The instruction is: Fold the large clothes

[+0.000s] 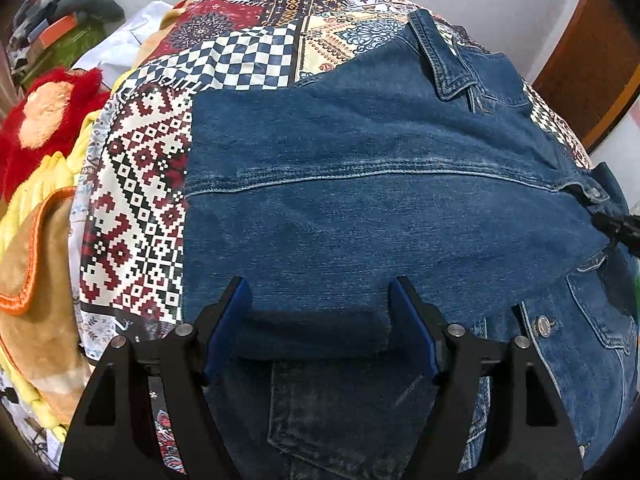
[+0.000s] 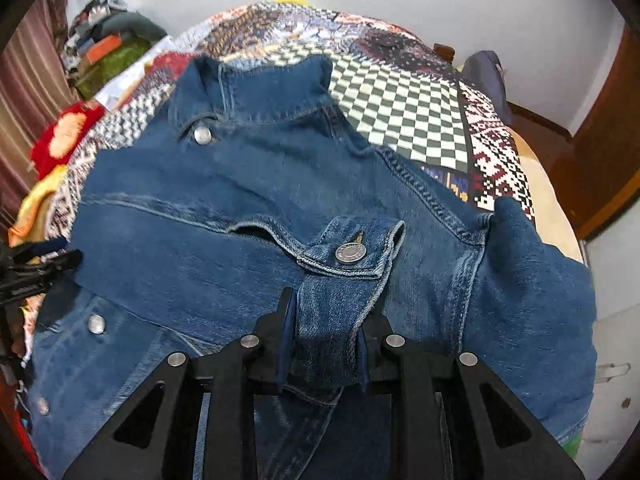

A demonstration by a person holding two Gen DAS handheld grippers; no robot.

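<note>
garment: I've got a denim jacket (image 1: 360, 184) lying on the bed over a patchwork bedspread (image 1: 136, 208). Collar (image 1: 444, 60) at the far end, front buttons toward me on the right side.

fold state: I read the wide plain panel across the middle as a section already laid over the body. Its straight edge sits on the left, with bedspread showing beside it.

left gripper (image 1: 320, 320): jaws apart, blue pads (image 1: 228, 320) standing wide over the near edge of the folded panel. Nothing pinched that I can see; cloth lies between and below the pads, not pressed by them.

right gripper (image 2: 326, 344): jaws close together and clamped on the cuff (image 2: 344, 280), the buttoned tab end of a sleeve. Cuff button (image 2: 350, 253) sits just beyond the fingertips. Denim bunches up between the pads.

step: my judgement is a sleeve fold in hand. The right side has the cuff; the left is free.

next move: I'd carry the cuff across the body and lay the sleeve flat on the folded panel. That needs the grip kept firm, since denim is heavy and stiff. The left could pin the panel so it doesn't drag.

risk: pulling the cuff may lift or skew the layer underneath.

surroundings: red plush item (image 1: 44, 120) and yellow blanket (image 1: 36, 200) at the left of the bed, well apart from the jacket.
</note>
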